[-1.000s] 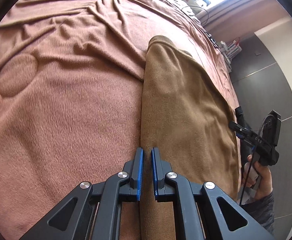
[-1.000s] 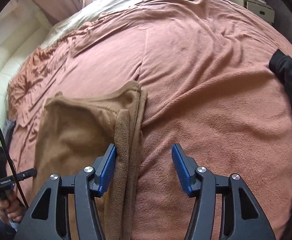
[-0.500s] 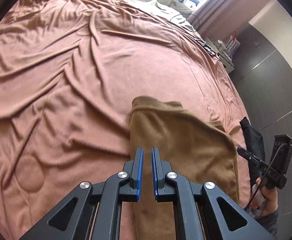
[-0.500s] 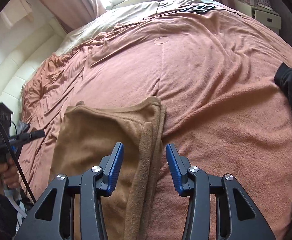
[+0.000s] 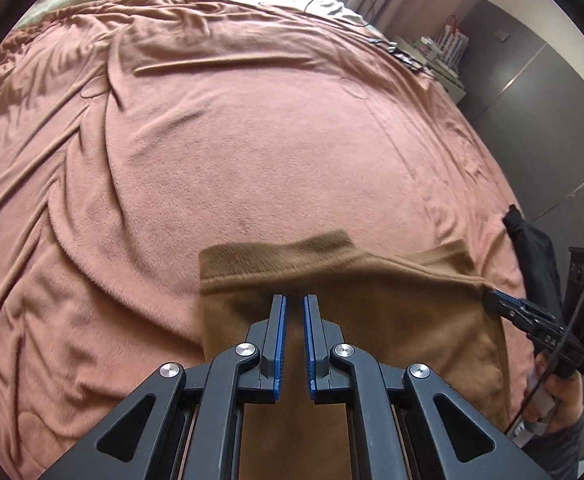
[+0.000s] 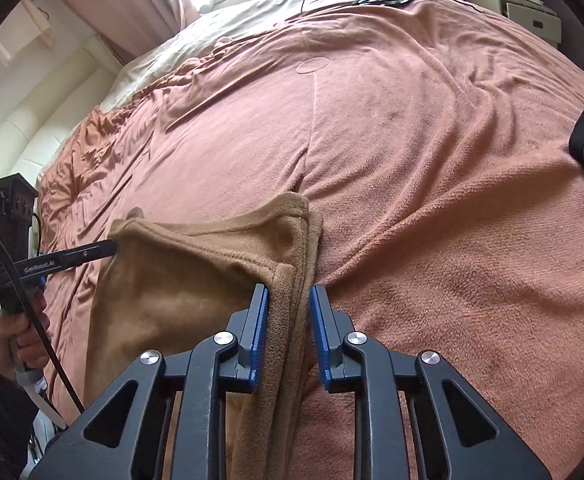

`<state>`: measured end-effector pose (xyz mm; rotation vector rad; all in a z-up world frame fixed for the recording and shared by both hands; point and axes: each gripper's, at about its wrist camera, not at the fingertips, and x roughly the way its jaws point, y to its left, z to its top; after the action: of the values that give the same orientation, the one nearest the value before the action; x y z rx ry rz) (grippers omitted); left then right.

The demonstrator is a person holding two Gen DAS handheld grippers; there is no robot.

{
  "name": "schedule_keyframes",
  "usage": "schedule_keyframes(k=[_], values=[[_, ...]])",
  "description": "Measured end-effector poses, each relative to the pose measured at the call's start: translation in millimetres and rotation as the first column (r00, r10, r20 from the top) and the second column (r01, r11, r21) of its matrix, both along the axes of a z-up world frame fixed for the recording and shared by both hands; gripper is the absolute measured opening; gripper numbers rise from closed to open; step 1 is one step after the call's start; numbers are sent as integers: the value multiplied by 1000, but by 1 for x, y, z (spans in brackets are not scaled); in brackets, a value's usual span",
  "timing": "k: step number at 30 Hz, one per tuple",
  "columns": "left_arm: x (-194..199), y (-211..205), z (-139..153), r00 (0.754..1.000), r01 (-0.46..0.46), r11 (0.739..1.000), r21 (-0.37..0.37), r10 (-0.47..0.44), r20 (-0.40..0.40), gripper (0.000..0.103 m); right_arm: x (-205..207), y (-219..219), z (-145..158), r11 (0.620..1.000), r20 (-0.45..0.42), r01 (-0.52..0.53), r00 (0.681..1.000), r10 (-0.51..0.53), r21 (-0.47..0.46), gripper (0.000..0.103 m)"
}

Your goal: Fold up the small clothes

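With its near edges pinched in both grippers, left (image 5: pixel 294 300) and right (image 6: pixel 288 292), the brown garment (image 6: pixel 180 288) hangs partly folded over the bed (image 6: pixel 432 168); final folds apparently remain.

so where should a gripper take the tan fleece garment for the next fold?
Judging from both views, take the tan fleece garment at its thick hemmed side edges, coming in low along the pink fleece bedspread. The right gripper already straddles one stacked edge; the left gripper sits at the opposite one.
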<state>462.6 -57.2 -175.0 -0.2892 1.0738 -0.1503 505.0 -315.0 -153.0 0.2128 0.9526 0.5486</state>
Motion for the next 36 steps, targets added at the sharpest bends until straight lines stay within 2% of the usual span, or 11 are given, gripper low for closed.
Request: schedule_keyframes(k=[3, 7, 11, 14, 15, 16, 18, 19, 24, 30, 36], values=[[11, 10, -15, 999, -42, 999, -9, 42, -30, 8, 2, -2, -6, 1000, -17, 12, 1000, -12, 17, 18], [17, 21, -28, 997, -64, 995, -72, 61, -39, 7, 4, -3, -13, 999, -34, 19, 999, -18, 42, 18], [12, 18, -18, 998, -47, 997, -57, 44, -43, 7, 3, -7, -9, 996, -33, 4, 999, -2, 85, 18], [4, 25, -4, 998, -51, 994, -91, 49, -28, 8, 5, -8, -4, 993, -33, -14, 999, 18, 121, 24], [1, 29, 0, 998, -61, 993, -104, 60, -19, 14, 7, -9, -5, 991, -36, -21, 999, 26, 130, 31], [-2, 33, 4, 997, -74, 991, -114, 74, -5, 29, 10, -8, -7, 989, -44, -34, 998, 40, 142, 35], [-6, 39, 8, 995, -99, 990, -104, 101, 14, 50, 17, -8, -12, 988, -72, -30, 997, 41, 148, 39], [-8, 42, 9, 994, -106, 989, -103, 109, 22, 53, 19, -9, -15, 988, -82, -24, 996, 37, 150, 39], [-12, 51, -5, 992, -128, 979, -160, 124, -30, 53, 34, -13, -27, 984, -138, -18, 990, 44, 179, 39], [-24, 48, -30, 991, -105, 967, -232, 83, -103, 53, 28, -23, -29, 977, -184, -51, 979, 90, 208, 39], [-38, 48, -35, 992, -75, 955, -287, 44, -115, 51, 28, -37, -36, 955, -237, -90, 958, 160, 281, 39]])
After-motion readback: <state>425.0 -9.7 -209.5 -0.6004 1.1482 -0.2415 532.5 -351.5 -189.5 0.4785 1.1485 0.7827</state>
